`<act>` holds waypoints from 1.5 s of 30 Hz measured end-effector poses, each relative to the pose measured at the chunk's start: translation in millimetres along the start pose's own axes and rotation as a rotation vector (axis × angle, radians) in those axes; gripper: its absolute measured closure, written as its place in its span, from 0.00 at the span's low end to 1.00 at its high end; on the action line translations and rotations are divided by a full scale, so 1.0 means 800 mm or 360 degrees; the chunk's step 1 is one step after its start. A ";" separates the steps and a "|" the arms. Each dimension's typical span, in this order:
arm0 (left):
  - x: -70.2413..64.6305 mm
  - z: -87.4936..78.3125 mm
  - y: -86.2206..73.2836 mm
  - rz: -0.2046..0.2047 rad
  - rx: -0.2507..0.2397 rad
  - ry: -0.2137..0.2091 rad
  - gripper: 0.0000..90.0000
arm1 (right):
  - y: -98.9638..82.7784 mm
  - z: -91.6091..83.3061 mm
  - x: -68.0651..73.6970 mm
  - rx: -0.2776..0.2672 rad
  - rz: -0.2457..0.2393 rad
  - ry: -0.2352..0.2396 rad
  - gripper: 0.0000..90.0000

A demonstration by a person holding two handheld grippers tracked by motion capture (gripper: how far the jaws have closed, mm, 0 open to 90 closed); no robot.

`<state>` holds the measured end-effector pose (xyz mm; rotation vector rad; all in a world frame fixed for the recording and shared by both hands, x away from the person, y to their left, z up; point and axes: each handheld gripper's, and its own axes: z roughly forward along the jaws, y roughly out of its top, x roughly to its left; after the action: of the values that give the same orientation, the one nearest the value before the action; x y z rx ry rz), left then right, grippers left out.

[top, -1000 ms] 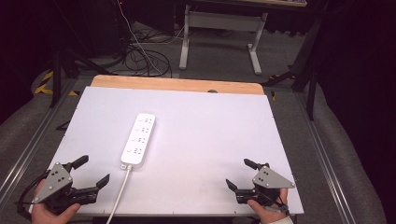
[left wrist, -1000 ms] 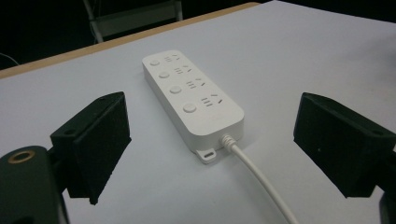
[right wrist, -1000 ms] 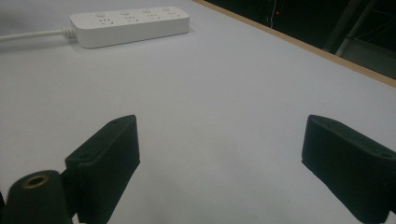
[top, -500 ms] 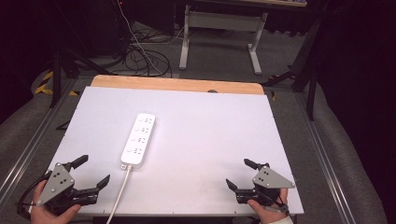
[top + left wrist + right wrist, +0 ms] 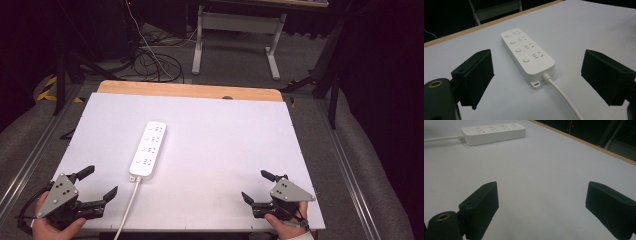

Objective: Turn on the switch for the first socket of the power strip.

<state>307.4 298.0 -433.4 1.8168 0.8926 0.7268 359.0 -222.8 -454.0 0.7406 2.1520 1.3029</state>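
- White plastic marks our target: the power strip lies flat on the pale table top, left of the table's middle, and nothing touches it.
- Its long axis runs from the near edge of the table toward the far wooden edge strip, leaning slightly rightward as it goes away from us.
- Its white cord leaves the strip's near end and trails back over the table's near edge, passing just right of our left gripper.
- Our left gripper sits at the near left corner of the table, close to the strip's cord end. Its jaws stand wide apart and hold nothing.
- In the left gripper view the strip lies straight ahead between the two black jaws, cord end nearest, four outlet rows running away from us.
- Our right gripper rests by the near right corner of the table, well apart from the strip. Its jaws are also spread wide and empty.
- In the right gripper view the strip shows far off at the upper left, lying broadside to the jaws.
- We judge the left gripper the nearer one, and already lined up with the strip's length; to pinch across the narrow width, a short forward reach over the cord end should do.
- We judge the cord the thing to watch, since it lies in the left gripper's path.
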 end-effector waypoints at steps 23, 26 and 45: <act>0.012 0.028 0.045 -0.0017 0.0012 -0.0073 0.14 | 0.000 0.002 0.001 0.0003 0.0010 0.0021 0.13; 0.011 0.033 0.050 -0.0020 0.0012 -0.0084 0.14 | 0.000 0.002 0.000 0.0005 0.0006 0.0021 0.13; 0.020 0.062 0.069 -0.0046 0.0046 -0.0101 0.15 | -0.001 0.002 0.000 0.0005 0.0014 0.0026 0.13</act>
<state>369.8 271.0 -399.2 1.8390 0.8897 0.6375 360.1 -221.9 -455.6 0.7437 2.1664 1.3149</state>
